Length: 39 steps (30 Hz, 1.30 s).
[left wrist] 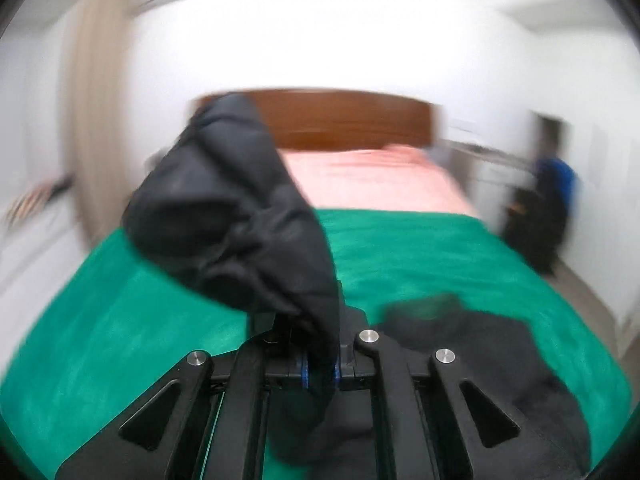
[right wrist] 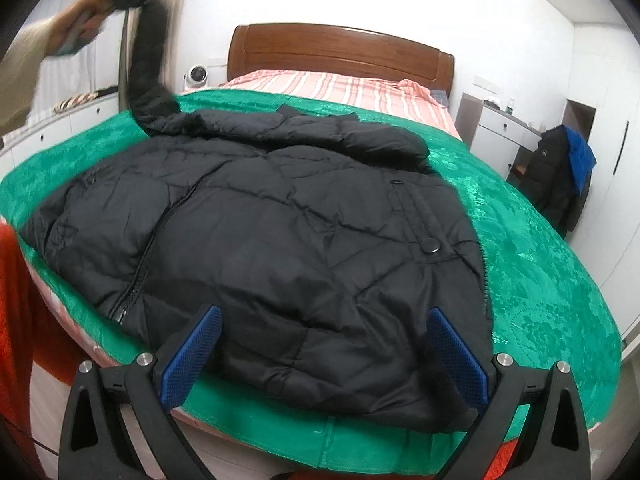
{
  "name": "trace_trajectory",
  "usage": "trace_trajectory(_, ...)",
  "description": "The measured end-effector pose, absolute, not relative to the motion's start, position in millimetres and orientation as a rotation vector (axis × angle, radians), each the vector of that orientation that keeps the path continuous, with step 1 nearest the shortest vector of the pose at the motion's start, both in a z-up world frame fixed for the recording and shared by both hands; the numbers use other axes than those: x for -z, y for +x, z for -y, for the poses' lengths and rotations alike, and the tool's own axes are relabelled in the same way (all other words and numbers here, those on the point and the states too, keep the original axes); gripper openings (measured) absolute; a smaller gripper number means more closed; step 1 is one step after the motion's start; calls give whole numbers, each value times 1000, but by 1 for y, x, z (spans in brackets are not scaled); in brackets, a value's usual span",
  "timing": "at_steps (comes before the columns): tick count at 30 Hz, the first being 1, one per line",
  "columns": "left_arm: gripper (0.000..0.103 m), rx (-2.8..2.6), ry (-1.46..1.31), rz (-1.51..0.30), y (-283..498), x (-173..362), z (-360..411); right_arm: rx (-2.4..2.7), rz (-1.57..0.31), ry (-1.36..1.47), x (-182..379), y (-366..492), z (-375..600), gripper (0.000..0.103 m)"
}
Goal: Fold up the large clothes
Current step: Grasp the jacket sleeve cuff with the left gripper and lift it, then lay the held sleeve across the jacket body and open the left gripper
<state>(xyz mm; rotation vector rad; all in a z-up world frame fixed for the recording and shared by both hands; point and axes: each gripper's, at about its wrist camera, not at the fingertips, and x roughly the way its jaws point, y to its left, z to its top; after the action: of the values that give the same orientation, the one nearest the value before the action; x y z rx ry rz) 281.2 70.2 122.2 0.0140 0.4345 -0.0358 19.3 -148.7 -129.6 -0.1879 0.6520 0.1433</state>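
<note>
Both grippers are built of black linkage arms with triangular cut-outs and round silver pivot bolts. Blue dimpled pads are fitted on the right gripper (right wrist: 322, 354) fingers (right wrist: 192, 354). A pale beige sleeve (right wrist: 20, 68) is worn on the left arm.

White walls surround a bed (right wrist: 532, 280) with a wooden headboard (right wrist: 340, 54); a beige curtain (right wrist: 166, 20) hangs left of it, a white cabinet (right wrist: 496, 132) stands right.
</note>
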Motion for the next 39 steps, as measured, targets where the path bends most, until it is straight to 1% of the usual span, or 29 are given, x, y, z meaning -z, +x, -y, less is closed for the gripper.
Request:
trace_trajectory(1,7,105,69,-435,290,-121,-24,-140,-649,-179,129,19,151,101)
trace_trajectory(3,8,191,148,-451,303,-107,44,-134,-643,-159,126,17,155,101)
trace_trajectory(4,14,227,186,-471,309,-90,81,-132,-641,-150,126,17,158,101)
trace_trajectory(5,35,258,207,-498,313,-75,108,-131,-639,-142,125,16,159,101)
trace_trajectory(6,57,289,229,-550,319,-56,133,-131,-637,-135,124,15,161,101)
trace_trajectory(7,98,306,256,-618,324,-31,159,-130,-636,-129,123,15,163,101)
trace_trajectory(8,101,312,290,-672,322,-6,182,-130,-635,-123,122,15,164,101)
trace_trajectory(11,101,353,453,-787,299,70,231,-133,-628,-113,120,14,166,101)
trace_trajectory(14,101,366,535,-805,259,96,228,-137,-618,-101,118,12,168,101)
trace_trajectory(16,101,369,517,-820,249,97,194,-138,-621,-92,118,13,170,101)
trace_trajectory(19,101,358,411,-825,218,79,146,-134,-634,-81,120,16,171,101)
trace_trajectory(23,102,303,279,-833,191,68,74,-132,-630,-82,118,16,171,101)
trace_trajectory(26,102,201,202,-848,171,73,21,-134,-629,-95,118,17,168,101)
trace_trajectory(31,102,65,21,-883,137,90,-41,-136,-638,-111,120,19,164,101)
trace_trajectory(35,102,17,-73,-916,126,108,-60,-139,-642,-127,122,19,161,101)
trace_trajectory(39,102,24,-96,-903,117,106,-63,-138,-641,-133,122,19,159,101)
